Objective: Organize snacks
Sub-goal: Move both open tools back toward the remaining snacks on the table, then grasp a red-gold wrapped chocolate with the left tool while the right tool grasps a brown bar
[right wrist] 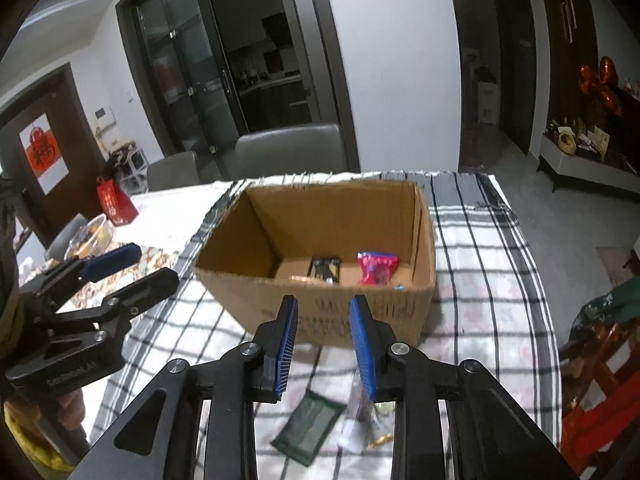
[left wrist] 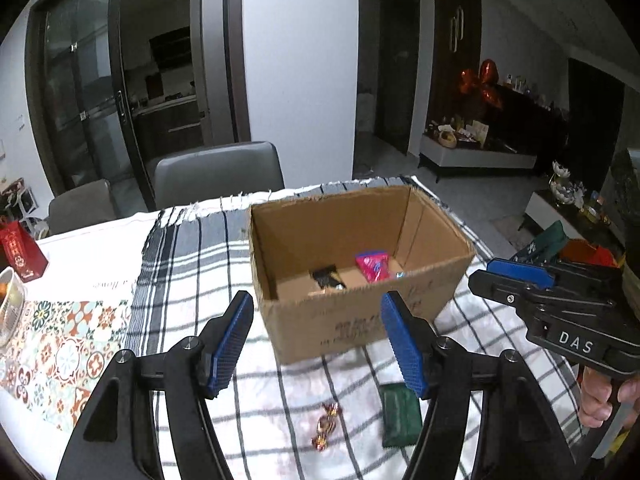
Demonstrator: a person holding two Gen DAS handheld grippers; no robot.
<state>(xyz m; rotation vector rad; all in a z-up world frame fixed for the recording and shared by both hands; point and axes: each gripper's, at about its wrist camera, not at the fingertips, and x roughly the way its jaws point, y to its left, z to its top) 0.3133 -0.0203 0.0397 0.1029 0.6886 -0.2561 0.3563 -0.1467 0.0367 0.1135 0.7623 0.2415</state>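
Left wrist view shows the worktop (left wrist: 192,264), covered by a checked cloth, carrying an open cardboard box (left wrist: 352,312) that serves as the landmark. Inside the box lie a pink snack packet (left wrist: 374,266) toward its right wall and a black packet (left wrist: 326,278) beside it, so part of the sorting looks done. On the cloth in front of the box, nearer the person, rest a dark green packet (left wrist: 400,416) and a small red-and-gold wrapped candy (left wrist: 326,426); the right wrist view also shows a clear wrapper (right wrist: 356,420) just beside the green one. The left gripper (left wrist: 316,344) is released, jaws wide, holding nothing, hovering before the box. The right gripper (right wrist: 323,346) is likewise released and empty, above the green packet. The step in hand appears to be picking the next snack: lowering one gripper over a packet and closing gently.
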